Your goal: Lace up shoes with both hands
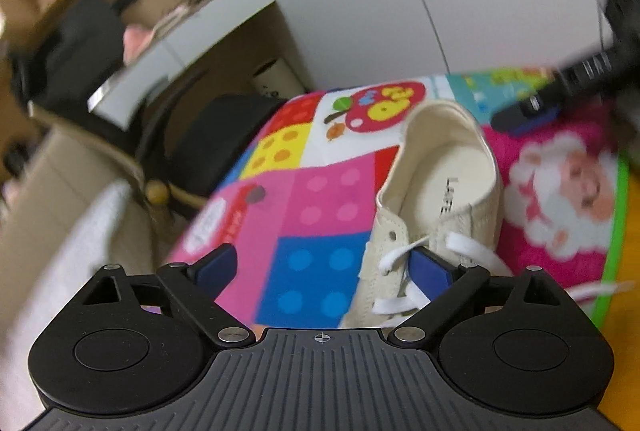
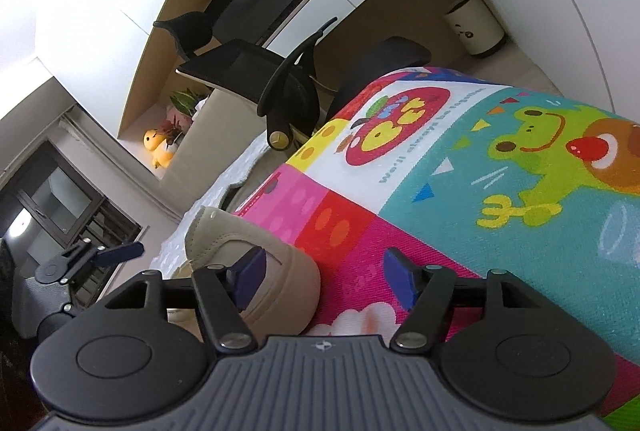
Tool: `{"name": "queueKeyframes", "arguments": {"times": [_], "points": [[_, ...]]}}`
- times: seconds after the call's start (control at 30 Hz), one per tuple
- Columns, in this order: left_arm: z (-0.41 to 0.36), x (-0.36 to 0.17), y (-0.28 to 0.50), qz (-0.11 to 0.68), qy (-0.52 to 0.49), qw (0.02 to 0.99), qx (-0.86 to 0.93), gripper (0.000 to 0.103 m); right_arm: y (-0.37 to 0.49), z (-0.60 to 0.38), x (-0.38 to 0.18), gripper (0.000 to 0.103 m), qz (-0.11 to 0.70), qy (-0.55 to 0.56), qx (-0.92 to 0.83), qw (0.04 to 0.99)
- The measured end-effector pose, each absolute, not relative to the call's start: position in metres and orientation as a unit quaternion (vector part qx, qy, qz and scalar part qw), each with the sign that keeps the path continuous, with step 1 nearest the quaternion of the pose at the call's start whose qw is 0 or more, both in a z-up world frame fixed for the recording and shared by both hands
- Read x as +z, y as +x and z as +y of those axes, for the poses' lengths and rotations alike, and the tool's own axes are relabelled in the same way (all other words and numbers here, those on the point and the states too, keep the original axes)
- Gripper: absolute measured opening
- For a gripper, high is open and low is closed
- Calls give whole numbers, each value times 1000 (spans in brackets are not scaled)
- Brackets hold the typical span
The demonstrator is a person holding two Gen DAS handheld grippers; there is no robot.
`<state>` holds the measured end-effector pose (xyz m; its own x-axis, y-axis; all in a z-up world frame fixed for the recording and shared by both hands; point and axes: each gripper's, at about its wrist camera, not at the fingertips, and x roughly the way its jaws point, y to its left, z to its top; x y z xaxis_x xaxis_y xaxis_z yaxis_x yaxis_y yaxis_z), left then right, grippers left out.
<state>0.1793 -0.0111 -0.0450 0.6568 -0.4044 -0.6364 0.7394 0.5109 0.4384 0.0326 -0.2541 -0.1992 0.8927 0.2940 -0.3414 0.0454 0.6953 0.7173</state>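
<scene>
Cartoon-print mat [image 1: 320, 199] holds a cream shoe [image 1: 436, 191] – white laces [image 1: 400, 255] loose – both grippers' fingers open

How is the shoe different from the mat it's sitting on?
The shoe is plain cream all over, while the mat is covered in bright squares and cartoon pictures. The shoe stands up with a hollow opening you can see into; the mat lies flat and spreads out wide under it. The shoe has white laces; the mat has none. Both look soft, made of fabric.
</scene>
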Motion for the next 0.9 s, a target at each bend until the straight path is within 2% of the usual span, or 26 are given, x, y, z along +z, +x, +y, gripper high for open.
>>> {"name": "queueKeyframes", "arguments": {"times": [0.17, 0.27, 0.3, 0.37, 0.43, 0.6, 0.77, 0.9], "points": [[0, -41, 190, 267, 289, 852, -347, 96, 32, -253, -199, 68, 220, 382, 72, 895], [24, -33, 202, 300, 182, 870, -345, 96, 31, -253, -199, 68, 220, 381, 71, 895], [39, -32, 206, 304, 126, 881, -341, 91, 31, -253, -199, 68, 220, 381, 71, 895], [66, -29, 215, 322, 24, 887, -330, 89, 31, -253, -199, 69, 219, 382, 73, 895], [79, -28, 220, 332, -13, 881, -336, 90, 31, -253, -199, 72, 219, 380, 76, 895], [63, -27, 192, 308, 77, 876, -363, 94, 31, -251, -198, 72, 220, 376, 75, 897], [31, -39, 171, 282, 219, 870, -339, 94, 31, -250, -197, 72, 223, 372, 73, 898], [18, -42, 170, 277, 268, 862, -329, 99, 31, -250, -197, 72, 223, 373, 73, 898]]}}
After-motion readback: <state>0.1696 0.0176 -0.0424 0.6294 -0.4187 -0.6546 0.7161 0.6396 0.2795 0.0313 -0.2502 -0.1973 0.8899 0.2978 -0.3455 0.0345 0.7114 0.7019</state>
